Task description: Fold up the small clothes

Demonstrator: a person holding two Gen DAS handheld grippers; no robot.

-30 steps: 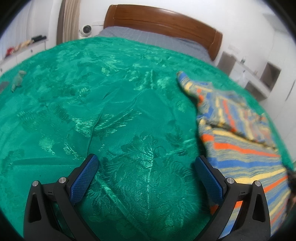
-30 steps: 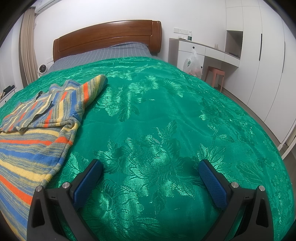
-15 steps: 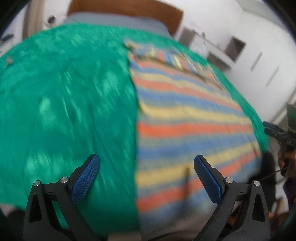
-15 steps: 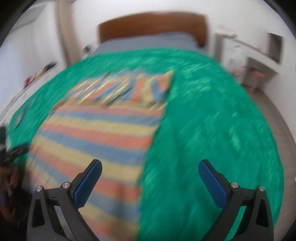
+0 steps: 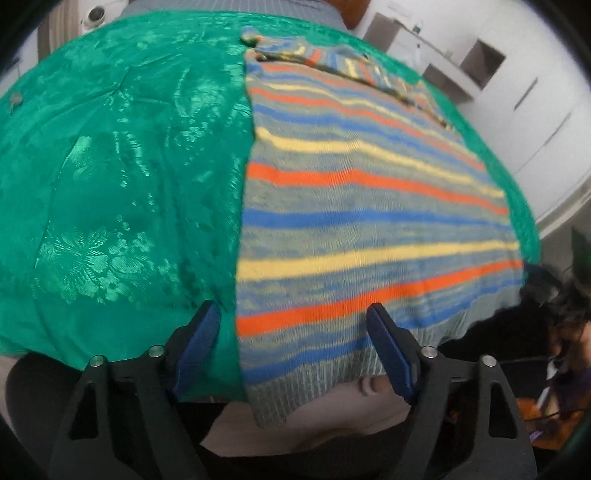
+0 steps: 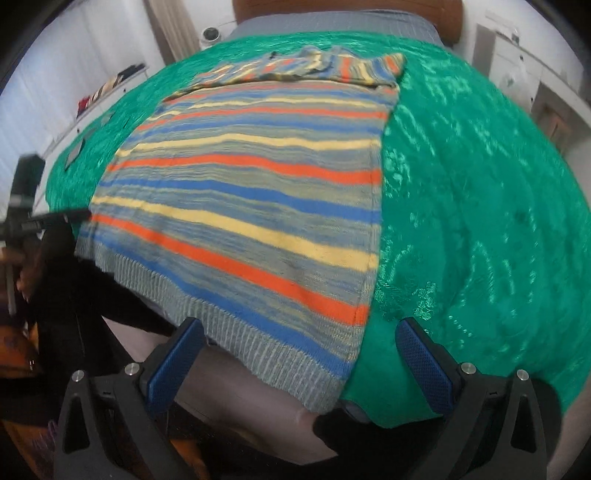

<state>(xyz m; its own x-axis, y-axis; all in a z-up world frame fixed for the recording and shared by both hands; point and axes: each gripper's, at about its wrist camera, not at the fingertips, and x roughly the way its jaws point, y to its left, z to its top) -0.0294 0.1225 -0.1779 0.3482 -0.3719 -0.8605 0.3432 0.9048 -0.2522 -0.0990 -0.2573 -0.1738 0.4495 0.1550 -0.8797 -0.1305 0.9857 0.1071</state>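
Observation:
A knitted sweater [image 5: 369,206] striped in grey, blue, orange and yellow lies flat on the green bedspread [image 5: 122,177]. Its sleeves are folded across the far end, and its ribbed hem [image 5: 295,384] hangs over the near edge of the bed. My left gripper [image 5: 291,341] straddles the hem's left corner. Its jaws are closing, with the cloth between them and the pads clear of it. In the right wrist view my right gripper [image 6: 299,363] stands open around the sweater's [image 6: 258,192] right hem corner [image 6: 325,373], not touching it.
A wooden headboard [image 6: 448,22] and a grey sheet [image 6: 332,22] lie at the far end of the bed. White cabinets [image 5: 524,110] stand to the right, and a shelf with small items [image 6: 107,88] to the left. A dark flat object [image 6: 75,151] lies on the bedspread's left side.
Both views swung from bare bedspread onto the sweater and dropped to its hem at the near bed edge. The left jaws have narrowed. The right jaws stay wide.

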